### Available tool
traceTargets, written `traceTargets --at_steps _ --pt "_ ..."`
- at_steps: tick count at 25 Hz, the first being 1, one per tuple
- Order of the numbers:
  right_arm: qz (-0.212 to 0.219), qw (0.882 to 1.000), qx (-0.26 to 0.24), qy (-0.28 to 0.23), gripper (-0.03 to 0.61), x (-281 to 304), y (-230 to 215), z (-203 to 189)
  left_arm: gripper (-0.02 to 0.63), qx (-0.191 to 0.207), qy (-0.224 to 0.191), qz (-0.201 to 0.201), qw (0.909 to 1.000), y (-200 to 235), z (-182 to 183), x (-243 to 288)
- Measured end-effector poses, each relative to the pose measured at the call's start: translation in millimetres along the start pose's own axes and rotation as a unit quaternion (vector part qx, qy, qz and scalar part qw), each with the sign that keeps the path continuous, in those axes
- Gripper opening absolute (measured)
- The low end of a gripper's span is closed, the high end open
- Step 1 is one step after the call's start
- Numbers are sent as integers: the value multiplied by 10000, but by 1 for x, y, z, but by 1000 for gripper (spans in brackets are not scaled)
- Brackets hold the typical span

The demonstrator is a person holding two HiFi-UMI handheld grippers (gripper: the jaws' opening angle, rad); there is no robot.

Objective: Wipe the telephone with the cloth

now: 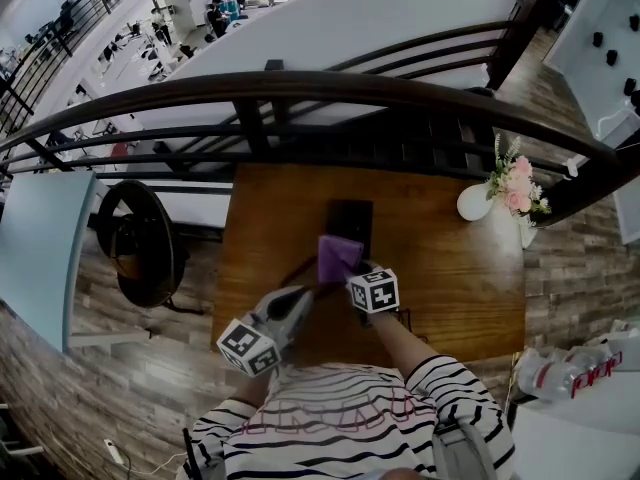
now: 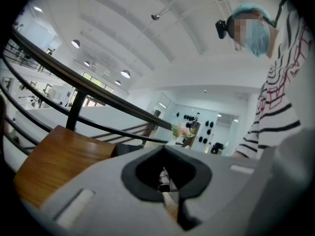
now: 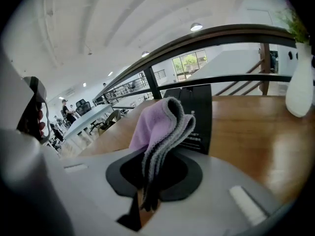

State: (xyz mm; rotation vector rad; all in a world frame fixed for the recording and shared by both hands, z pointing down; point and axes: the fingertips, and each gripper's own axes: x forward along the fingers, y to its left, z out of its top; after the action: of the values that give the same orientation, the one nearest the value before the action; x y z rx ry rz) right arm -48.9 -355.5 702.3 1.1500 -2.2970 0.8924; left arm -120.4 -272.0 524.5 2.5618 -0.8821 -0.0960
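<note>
Clamping the purple cloth between its jaws, right gripper holds it at the near end of the black telephone on the wooden table. Left gripper just beside, jaws together, empty.

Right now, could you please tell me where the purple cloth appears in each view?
Head view: centre, cloth at the telephone's near end, held by the right gripper.
Left gripper view: not in it.
Right gripper view: centre, cloth pinched between the jaws.
Shared landmark: the wooden table.
</note>
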Motion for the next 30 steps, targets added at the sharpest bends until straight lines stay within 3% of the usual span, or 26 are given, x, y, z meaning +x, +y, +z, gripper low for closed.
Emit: traceTargets --at_steps 9,16,23,30 --pt "-716 9966 405 -64 37 -44 -69 -17 2 -1 141 -431 9990 -14 -4 35" --pt "-1044 9930 547 -83 37 -64 -94 -27 2 17 211 -634 9978 -22 -6 52" --pt "-1053 9918 699 -186 37 -74 -89 -29 2 61 218 -711 9972 -26 -4 54" --pt "-687 9899 839 -914 37 -105 -49 -3 2 156 221 -689 9973 -27 -4 49"
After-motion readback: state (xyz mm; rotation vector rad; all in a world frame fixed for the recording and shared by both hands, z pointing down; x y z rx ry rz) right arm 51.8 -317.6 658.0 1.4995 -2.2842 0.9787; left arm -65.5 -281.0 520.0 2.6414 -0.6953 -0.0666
